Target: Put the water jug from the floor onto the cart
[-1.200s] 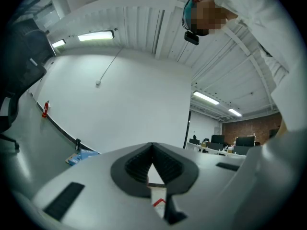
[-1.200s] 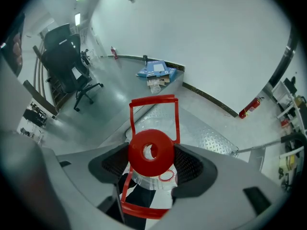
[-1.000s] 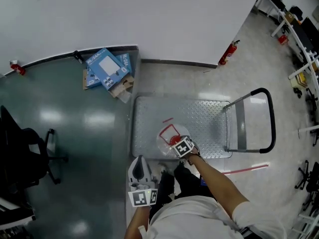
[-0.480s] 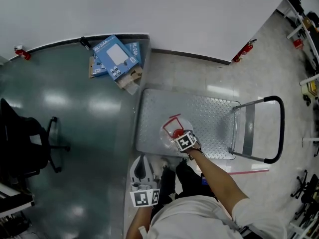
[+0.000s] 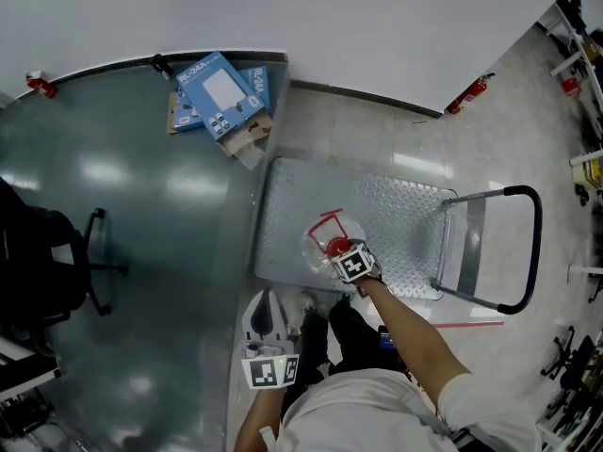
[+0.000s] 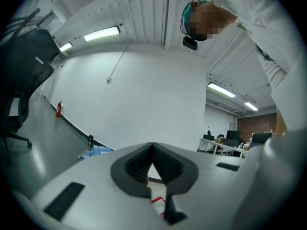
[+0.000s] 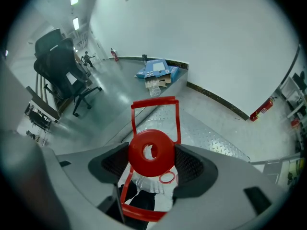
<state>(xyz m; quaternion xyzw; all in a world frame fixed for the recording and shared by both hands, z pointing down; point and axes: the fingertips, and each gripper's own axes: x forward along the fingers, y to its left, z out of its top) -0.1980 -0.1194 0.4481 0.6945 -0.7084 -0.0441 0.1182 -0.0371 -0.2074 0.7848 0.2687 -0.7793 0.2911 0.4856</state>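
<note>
Water jug (image 5: 318, 243), red cap (image 7: 151, 153) pinched by right gripper (image 7: 152, 163), sits over cart (image 5: 396, 219) at 6 o'clock; setting down and release apparently remain. Left gripper (image 6: 153, 164) is pressed together, empty.

Cart mid-frame, jug at its lower edge

In the head view the platform cart (image 5: 386, 205) lies at centre, its handle (image 5: 528, 252) to the right. The water jug (image 5: 316, 243) is over the deck's lower edge, with the right gripper (image 5: 341, 252) on its cap. The left gripper (image 5: 266, 309) is lower left, off the cart. Cardboard boxes (image 5: 221, 97) lie upper left, by the wall.
</note>
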